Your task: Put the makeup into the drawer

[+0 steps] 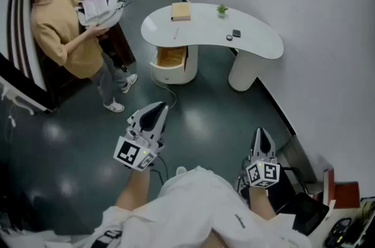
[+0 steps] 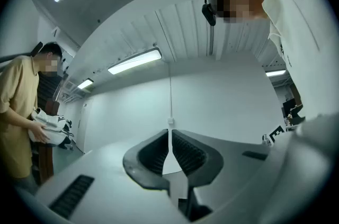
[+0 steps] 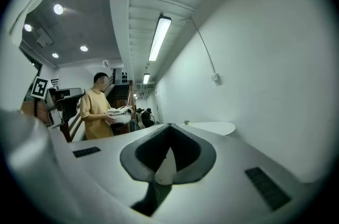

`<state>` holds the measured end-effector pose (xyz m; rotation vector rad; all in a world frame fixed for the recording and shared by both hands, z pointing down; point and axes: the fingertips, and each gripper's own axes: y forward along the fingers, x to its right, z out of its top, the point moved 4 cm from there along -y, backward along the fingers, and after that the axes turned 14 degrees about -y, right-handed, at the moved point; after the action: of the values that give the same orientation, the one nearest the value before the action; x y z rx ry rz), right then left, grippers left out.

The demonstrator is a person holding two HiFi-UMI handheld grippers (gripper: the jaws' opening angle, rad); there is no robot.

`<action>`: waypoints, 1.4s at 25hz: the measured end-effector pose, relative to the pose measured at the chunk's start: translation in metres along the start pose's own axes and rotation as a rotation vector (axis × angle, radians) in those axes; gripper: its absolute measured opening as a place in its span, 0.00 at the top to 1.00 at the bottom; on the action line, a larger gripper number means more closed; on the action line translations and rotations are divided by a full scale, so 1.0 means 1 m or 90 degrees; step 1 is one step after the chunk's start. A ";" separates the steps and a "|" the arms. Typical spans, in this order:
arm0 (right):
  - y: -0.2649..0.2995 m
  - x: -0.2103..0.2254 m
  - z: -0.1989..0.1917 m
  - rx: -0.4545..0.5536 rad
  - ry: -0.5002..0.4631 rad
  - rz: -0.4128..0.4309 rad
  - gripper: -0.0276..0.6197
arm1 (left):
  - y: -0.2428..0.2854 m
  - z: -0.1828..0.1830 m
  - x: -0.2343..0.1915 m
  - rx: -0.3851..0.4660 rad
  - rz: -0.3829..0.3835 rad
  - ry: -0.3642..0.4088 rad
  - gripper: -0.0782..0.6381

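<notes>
Foreground: left tongs (image 1: 158,107) and right tongs (image 1: 261,133), each with its jaws together on nothing, held above the dark green floor (image 1: 205,118) and well apart from the bench. Two small dark makeup pieces (image 1: 236,33) lie side by side on the white kidney-shaped bench (image 1: 258,44), toward its right end. A thin pale stick (image 1: 175,34), a flat tan box (image 1: 180,11) and a small green plant (image 1: 222,9) share the top. Under its left end the wood-lined drawer (image 1: 171,57) stands open. At far left, a person in a tan shirt (image 1: 61,30) holds a white bundle (image 1: 101,3).
</notes>
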<state>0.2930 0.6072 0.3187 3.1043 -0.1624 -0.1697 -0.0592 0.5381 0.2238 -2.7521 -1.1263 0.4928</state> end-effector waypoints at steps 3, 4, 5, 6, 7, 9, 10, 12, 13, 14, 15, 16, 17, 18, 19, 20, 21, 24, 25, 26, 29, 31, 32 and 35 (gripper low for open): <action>0.002 -0.001 0.000 -0.002 -0.001 0.004 0.93 | 0.000 0.001 0.000 0.000 0.001 -0.001 0.83; 0.002 -0.001 0.000 -0.002 -0.001 0.006 0.93 | 0.000 0.001 0.001 0.000 0.001 -0.001 0.83; 0.002 -0.001 0.000 -0.002 -0.002 0.006 0.93 | 0.000 0.001 0.001 0.001 0.000 -0.001 0.83; 0.002 -0.002 0.000 -0.002 -0.002 0.007 0.93 | -0.001 0.000 0.002 0.001 0.000 -0.002 0.83; 0.001 -0.002 -0.001 -0.002 -0.003 0.007 0.93 | -0.002 0.000 0.002 0.001 0.001 -0.002 0.83; 0.000 -0.003 0.000 -0.001 -0.004 0.008 0.93 | -0.004 0.000 0.002 0.003 0.003 -0.003 0.83; 0.000 -0.003 0.000 0.000 -0.004 0.008 0.93 | -0.004 0.001 0.002 0.005 0.005 -0.003 0.83; -0.001 -0.003 0.000 -0.001 -0.003 0.009 0.93 | -0.005 0.002 0.002 0.008 0.008 -0.002 0.83; -0.001 -0.004 0.000 -0.003 -0.001 0.009 0.93 | -0.005 0.003 0.001 0.008 0.011 -0.001 0.83; -0.001 -0.004 0.000 -0.004 0.000 0.011 0.93 | -0.006 0.003 0.000 0.009 0.015 -0.001 0.83; -0.001 -0.006 0.000 -0.004 0.000 0.014 0.93 | -0.006 0.004 -0.001 0.009 0.018 -0.001 0.83; -0.001 -0.008 0.000 -0.003 -0.002 0.018 0.93 | -0.007 0.004 -0.002 0.010 0.021 -0.001 0.83; 0.000 -0.011 0.000 -0.002 -0.007 0.022 0.93 | -0.009 0.005 -0.004 0.011 0.024 -0.001 0.83; 0.000 -0.014 0.001 -0.001 -0.013 0.025 0.93 | -0.011 0.005 -0.006 0.012 0.027 -0.001 0.83; 0.001 -0.016 0.001 0.000 -0.017 0.027 0.93 | -0.012 0.004 -0.008 0.012 0.032 -0.001 0.83; 0.001 -0.018 0.001 0.001 -0.016 0.029 0.93 | -0.014 0.004 -0.009 0.013 0.036 -0.002 0.83; 0.002 -0.019 0.001 0.002 -0.012 0.029 0.93 | -0.016 0.005 -0.011 0.016 0.040 -0.003 0.83; 0.002 -0.022 0.001 0.002 -0.006 0.027 0.93 | -0.020 0.007 -0.015 0.022 0.049 -0.002 0.83; 0.002 -0.023 0.001 0.002 -0.006 0.026 0.93 | -0.021 0.007 -0.016 0.021 0.052 -0.001 0.83; 0.003 -0.023 0.002 0.002 -0.006 0.025 0.93 | -0.022 0.007 -0.018 0.020 0.055 -0.001 0.83; 0.005 -0.029 0.003 0.001 -0.008 0.027 0.93 | -0.026 0.007 -0.024 0.016 0.065 -0.005 0.71; 0.006 -0.035 0.004 0.000 -0.011 0.031 0.93 | -0.029 0.008 -0.029 0.015 0.072 -0.010 0.64; 0.007 -0.038 0.004 -0.002 -0.012 0.032 0.93 | -0.031 0.008 -0.032 0.016 0.077 -0.012 0.60; 0.010 -0.048 0.004 -0.010 -0.016 0.033 0.93 | -0.036 0.007 -0.044 0.016 0.092 -0.018 0.52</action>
<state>0.2437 0.6019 0.3205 3.0800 -0.2416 -0.2084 -0.1150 0.5331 0.2366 -2.8270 -0.9244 0.5609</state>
